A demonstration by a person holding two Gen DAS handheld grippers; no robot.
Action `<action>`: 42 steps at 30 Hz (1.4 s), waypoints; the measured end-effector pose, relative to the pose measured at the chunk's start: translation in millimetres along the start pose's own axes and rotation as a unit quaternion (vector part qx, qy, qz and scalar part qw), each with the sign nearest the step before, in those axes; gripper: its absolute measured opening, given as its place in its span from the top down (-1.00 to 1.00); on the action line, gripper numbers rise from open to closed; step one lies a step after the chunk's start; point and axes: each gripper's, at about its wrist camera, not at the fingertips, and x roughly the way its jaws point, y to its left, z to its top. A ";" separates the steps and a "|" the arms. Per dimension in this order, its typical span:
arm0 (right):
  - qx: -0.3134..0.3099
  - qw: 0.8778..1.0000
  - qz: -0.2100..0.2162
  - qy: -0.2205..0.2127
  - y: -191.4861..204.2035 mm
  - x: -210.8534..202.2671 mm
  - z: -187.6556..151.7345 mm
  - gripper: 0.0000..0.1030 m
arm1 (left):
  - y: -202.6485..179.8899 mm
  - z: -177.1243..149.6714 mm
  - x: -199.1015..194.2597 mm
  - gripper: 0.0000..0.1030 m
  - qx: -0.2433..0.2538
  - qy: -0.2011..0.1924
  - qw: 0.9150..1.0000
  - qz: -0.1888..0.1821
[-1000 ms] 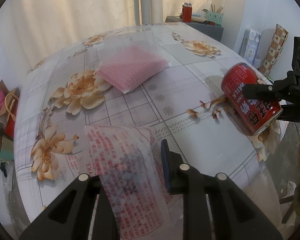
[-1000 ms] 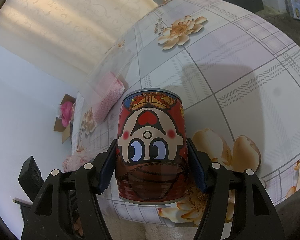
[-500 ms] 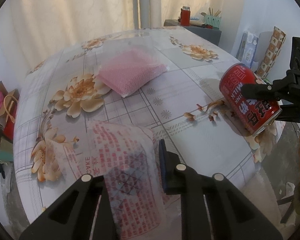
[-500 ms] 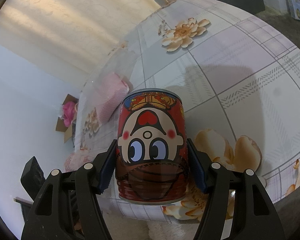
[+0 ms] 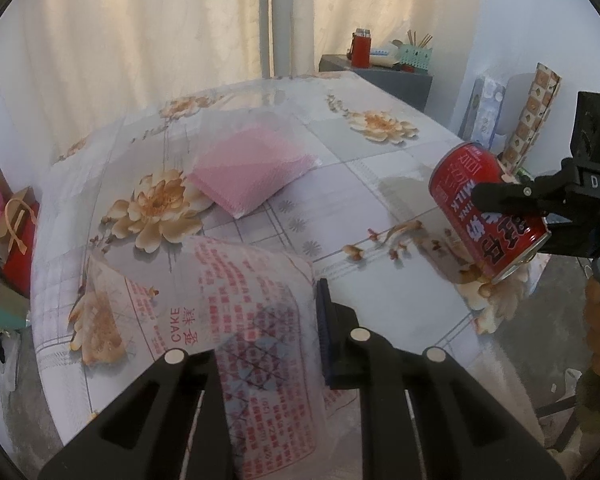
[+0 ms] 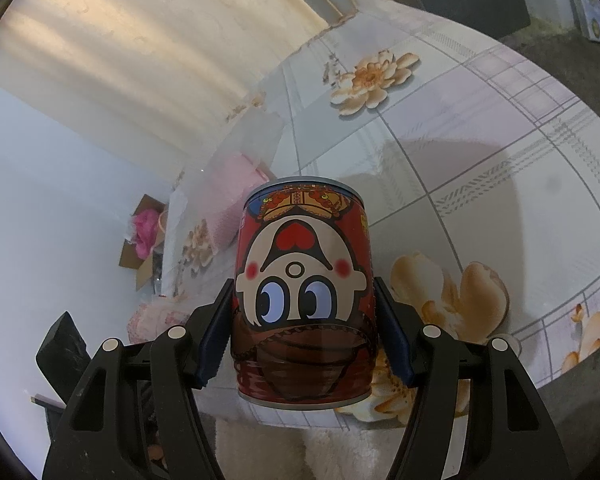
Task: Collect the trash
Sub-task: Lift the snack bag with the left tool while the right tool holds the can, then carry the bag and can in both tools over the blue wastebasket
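Left gripper: jaws had just been closing, clamped on printed cake wrapper.
Right gripper: gripped red can; cartoon face showed only in right wrist view.
Left wrist view only: pink packet on table.

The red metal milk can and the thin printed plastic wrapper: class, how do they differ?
The red metal milk can is rigid and round; the thin printed plastic wrapper is limp and see-through. The right gripper clamps the can; the left gripper pinches the wrapper. Both are gripped.

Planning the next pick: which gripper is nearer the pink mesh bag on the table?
Left. The left gripper, shut on a printed cake wrapper, sits just in front of the pink mesh bag; the right gripper, holding the red can, is off at the table's edge.
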 end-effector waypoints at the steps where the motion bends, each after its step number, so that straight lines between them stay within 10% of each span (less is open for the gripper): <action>1: 0.000 1.000 0.001 -0.001 -0.2 -1.6 0.2 -0.20 | -1.2 0.3 -1.6 0.78 0.000 -0.002 1.000 -0.001; 21: 0.030 0.998 0.012 -0.060 -35.1 -70.3 -8.3 -0.20 | -44.0 30.1 -36.1 0.78 0.008 -0.046 0.994 -0.098; 42: 0.112 0.985 -0.007 -0.131 -118.2 -146.5 -24.8 -0.20 | -176.3 85.3 -8.9 0.78 0.099 -0.027 0.969 -0.227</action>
